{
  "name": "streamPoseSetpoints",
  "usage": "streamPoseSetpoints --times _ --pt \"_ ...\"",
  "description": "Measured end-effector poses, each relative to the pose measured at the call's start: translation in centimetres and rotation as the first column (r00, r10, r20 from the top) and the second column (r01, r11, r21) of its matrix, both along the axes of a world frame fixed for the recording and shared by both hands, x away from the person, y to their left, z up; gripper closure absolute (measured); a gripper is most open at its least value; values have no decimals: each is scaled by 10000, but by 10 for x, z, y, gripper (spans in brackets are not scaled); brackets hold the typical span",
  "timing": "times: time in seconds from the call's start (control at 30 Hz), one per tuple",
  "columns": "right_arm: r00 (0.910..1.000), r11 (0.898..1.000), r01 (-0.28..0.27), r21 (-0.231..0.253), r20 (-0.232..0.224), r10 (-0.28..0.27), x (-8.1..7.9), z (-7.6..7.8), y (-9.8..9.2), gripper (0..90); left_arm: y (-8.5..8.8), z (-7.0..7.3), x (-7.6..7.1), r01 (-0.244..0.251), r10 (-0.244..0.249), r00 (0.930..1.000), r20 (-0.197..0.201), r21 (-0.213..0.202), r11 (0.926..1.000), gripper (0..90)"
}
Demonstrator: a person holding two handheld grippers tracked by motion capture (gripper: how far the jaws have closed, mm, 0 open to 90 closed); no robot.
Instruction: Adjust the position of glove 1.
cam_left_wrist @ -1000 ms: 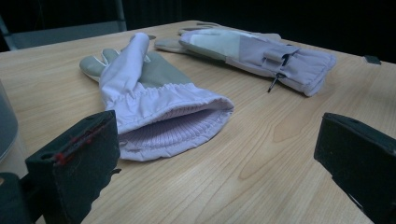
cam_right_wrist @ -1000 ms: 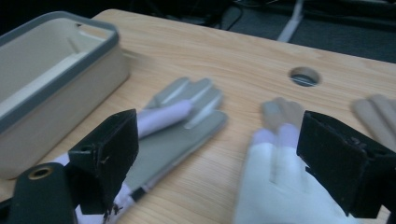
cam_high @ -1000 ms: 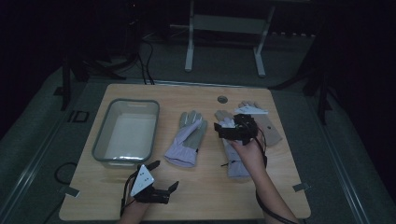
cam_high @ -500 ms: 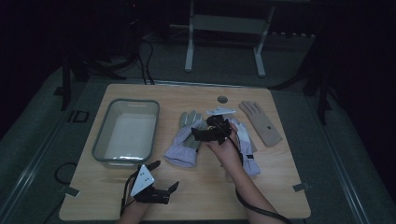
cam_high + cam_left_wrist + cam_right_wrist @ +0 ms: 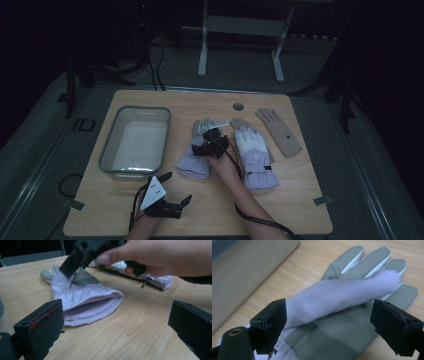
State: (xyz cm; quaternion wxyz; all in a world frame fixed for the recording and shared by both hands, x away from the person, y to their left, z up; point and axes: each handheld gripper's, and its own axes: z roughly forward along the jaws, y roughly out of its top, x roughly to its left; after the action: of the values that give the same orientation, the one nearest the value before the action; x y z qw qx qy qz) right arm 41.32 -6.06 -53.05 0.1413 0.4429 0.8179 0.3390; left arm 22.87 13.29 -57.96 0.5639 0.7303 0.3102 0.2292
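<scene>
From the high view, the right gripper (image 5: 212, 136) is hovering over the lilac glove (image 5: 196, 155) lying mid-worktop (image 5: 300, 190); the left gripper (image 5: 172, 197) is waiting wide open near the front edge. In the right gripper view, its spread, empty jaws are straddling the glove's thumb (image 5: 342, 297).

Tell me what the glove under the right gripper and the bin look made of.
Lilac glove: smooth woven shell, probably nylon, with a grey grippy-looking palm and a ribbed knit lining showing in the open cuff. Bin: likely grey plastic, with a smooth, faintly glossy rim.
</scene>
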Motion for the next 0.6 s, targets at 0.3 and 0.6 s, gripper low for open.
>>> streamPoseSetpoints --times 0.3,0.6 --pt "9999 9980 107 -623 -128 -115 5 -21 10 131 0 0 0 46 -46 10000 35 31 10000 6" --pt "9966 9963 -801 -312 -214 795 7 -21 0 425 -1 0 0 37 -37 10000 12 56 10000 6"
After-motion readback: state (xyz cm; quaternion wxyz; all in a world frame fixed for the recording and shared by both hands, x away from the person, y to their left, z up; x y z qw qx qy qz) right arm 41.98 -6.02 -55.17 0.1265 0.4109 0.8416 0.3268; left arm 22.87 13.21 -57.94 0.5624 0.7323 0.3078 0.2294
